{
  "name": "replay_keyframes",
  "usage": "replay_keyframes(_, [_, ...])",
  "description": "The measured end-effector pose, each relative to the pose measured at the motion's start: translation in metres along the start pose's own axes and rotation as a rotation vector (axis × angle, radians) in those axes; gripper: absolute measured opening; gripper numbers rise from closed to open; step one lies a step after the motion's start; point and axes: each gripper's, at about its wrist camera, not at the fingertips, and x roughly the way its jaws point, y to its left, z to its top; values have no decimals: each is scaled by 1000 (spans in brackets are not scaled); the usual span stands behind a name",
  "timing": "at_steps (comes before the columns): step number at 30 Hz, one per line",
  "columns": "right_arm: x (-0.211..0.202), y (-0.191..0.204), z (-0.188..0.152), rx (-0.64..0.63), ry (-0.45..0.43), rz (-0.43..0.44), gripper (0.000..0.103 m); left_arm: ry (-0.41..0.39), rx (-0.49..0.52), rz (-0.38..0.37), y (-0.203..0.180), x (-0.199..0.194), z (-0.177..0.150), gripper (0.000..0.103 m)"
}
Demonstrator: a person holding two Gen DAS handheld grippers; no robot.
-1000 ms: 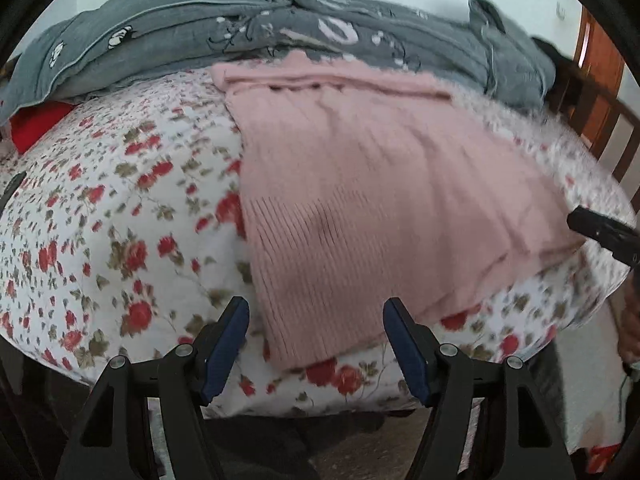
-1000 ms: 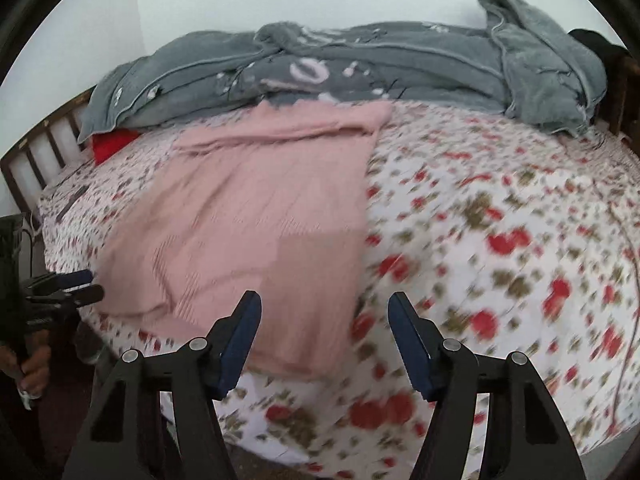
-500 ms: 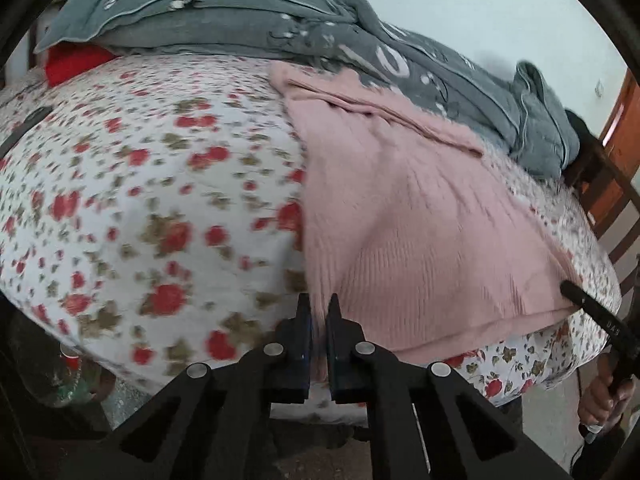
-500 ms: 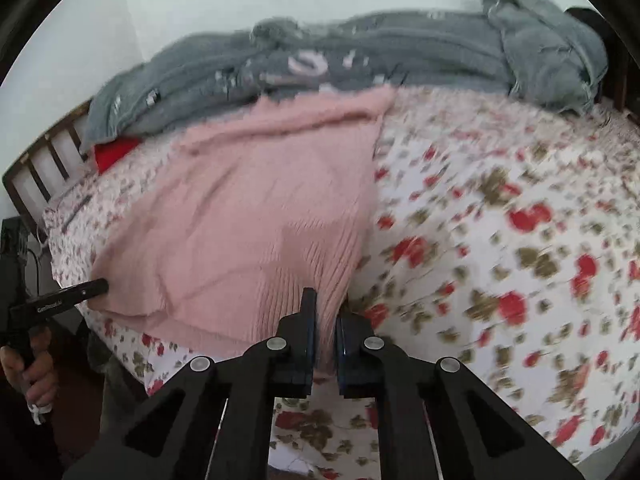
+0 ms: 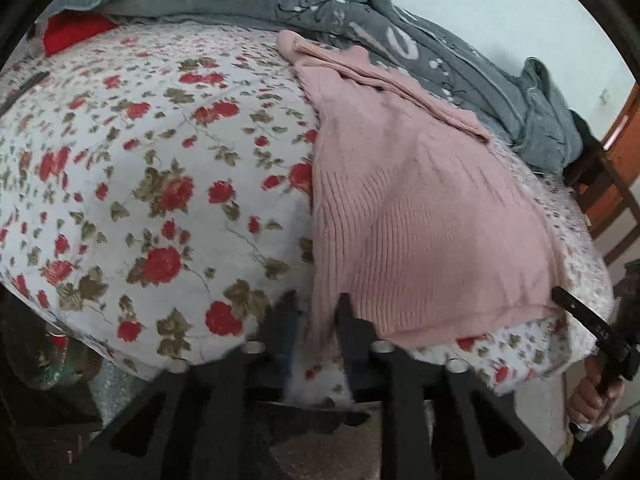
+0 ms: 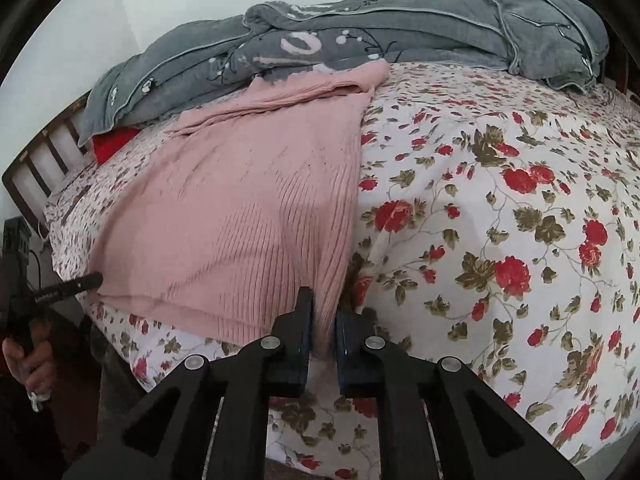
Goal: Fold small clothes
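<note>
Left wrist view only: an orange-brown wooden door or frame (image 5: pixel 624 128) at the right edge, and the right gripper's black finger (image 5: pixel 580 312) reaching in at the sweater's far lower corner, a hand (image 5: pixel 592 396) below it.
Right wrist view only: a slatted wooden bed rail (image 6: pixel 44 152) at the left, and the left gripper (image 6: pixel 68 286) seen from outside at the sweater's other lower corner.
Both views: pink ribbed sweater (image 5: pixel 420 216) lying flat on the floral bedsheet (image 5: pixel 140 184), its top edge against the grey quilt (image 5: pixel 400 40); a red cloth (image 5: pixel 74 32) sits under the quilt.
Left gripper (image 5: pixel 316 332): hem corner of the sweater runs between the jaws, which have just been opening a little; the pads look to hold the cloth loosely.
Right gripper (image 6: pixel 322 328): jaws nearly together, clamped on the sweater's hem edge.
Against a second ago: both grippers then stood wide apart, just short of the hem, with nothing between them.
</note>
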Motion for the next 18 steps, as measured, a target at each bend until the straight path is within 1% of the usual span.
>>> replay_keyframes(1, [-3, -2, 1, 19, -2, 22, 17, 1, -2, -23, 1, -2, 0, 40])
replay_keyframes(3, [-8, -6, 3, 63, -16, 57, 32, -23, -4, -40, 1, -6, 1, 44])
replay_keyframes(5, [-6, -9, 6, 92, -15, 76, 34, -24, -7, -36, -1, -7, 3, 44])
replay_keyframes(8, [2, -7, 7, 107, 5, 80, 34, -9, -21, -43, -4, -2, 9, 44])
replay_keyframes(9, [3, -4, 7, 101, 11, 77, 34, 0, -25, -26, -5, 1, 10, 44])
replay_keyframes(10, [6, 0, 6, 81, 21, 58, 34, 16, -27, -1, -6, 5, 10, 35])
replay_keyframes(11, [8, 2, 5, 65, 26, 42, 34, 3, -19, 18, -8, 6, 10, 30])
replay_keyframes(12, [9, 4, 4, 54, 30, 29, 33, 7, -11, 19, -10, 6, 10, 25])
replay_keyframes(13, [9, 5, 3, 49, 36, 14, 33, 12, -9, 16, -9, 6, 9, 22])
replay_keyframes(14, [9, 6, 2, 51, 42, 5, 30, 11, -11, 14, -10, 6, 8, 21])
replay_keyframes(18, [11, 1, 3, 80, 83, -2, 22, -9, -27, 23, -12, 4, 1, 17])
